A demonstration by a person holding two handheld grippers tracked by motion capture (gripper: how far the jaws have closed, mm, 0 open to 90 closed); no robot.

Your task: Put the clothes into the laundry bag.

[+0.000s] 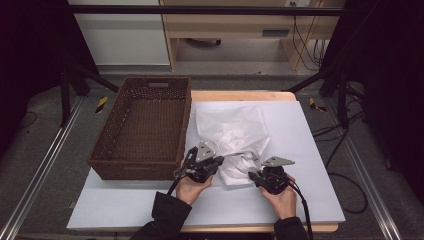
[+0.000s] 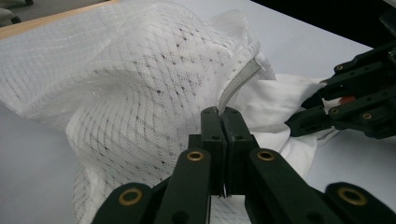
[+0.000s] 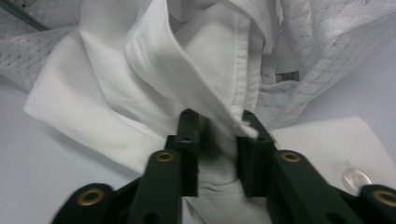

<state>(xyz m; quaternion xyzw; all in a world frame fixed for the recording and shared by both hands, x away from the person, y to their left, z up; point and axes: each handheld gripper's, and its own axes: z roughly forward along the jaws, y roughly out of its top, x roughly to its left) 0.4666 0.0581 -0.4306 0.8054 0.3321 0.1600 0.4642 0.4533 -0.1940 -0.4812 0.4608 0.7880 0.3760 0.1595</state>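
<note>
On the white table (image 1: 310, 200) beside the basket (image 1: 145, 125), the left gripper (image 2: 223, 122) pinches the mesh bag's (image 2: 140, 84) edge; the right gripper (image 3: 217, 135), half-parted, seemingly straddles the shirt (image 3: 187, 70) — it may slip.

Person in dark sleeves working two black hand-held grippers

The left gripper (image 1: 212, 163) and right gripper (image 1: 254, 175) are showing matte black linked jaws with brass-coloured rivets and small dark screws; each is carrying a grey three-cornered plate on top. A black cable is trailing from the right gripper. Dark long sleeves (image 1: 169, 212) are covering the forearms to the wrists.
</note>
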